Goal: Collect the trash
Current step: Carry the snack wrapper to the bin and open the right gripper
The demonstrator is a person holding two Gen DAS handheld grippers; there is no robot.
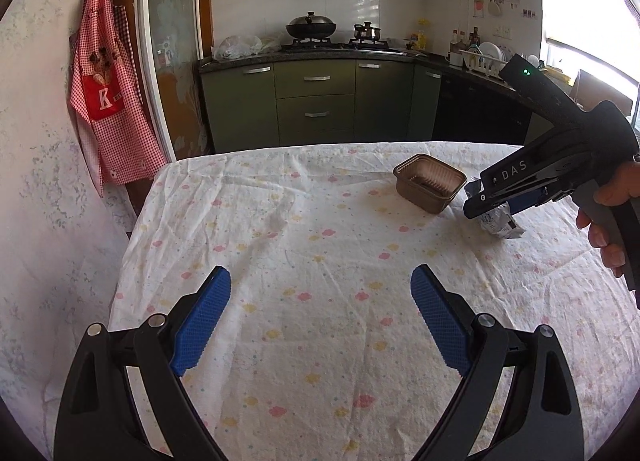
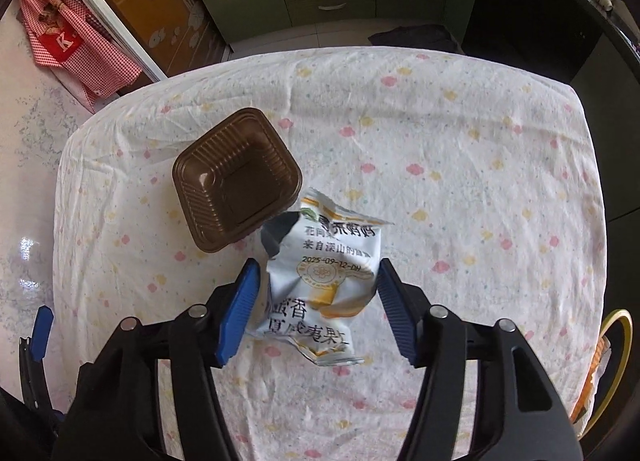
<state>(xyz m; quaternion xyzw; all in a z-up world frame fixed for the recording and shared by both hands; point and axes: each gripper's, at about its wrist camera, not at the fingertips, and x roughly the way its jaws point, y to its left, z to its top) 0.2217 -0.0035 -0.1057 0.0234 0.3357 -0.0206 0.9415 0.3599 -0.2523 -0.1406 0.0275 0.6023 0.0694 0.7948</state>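
My right gripper points down over the table, its pads either side of a torn snack wrapper lying there. A plastic tray sits just beyond the wrapper, to its left. My left gripper hangs over bare tablecloth nearer me. Kitchen cabinets stand behind the table.
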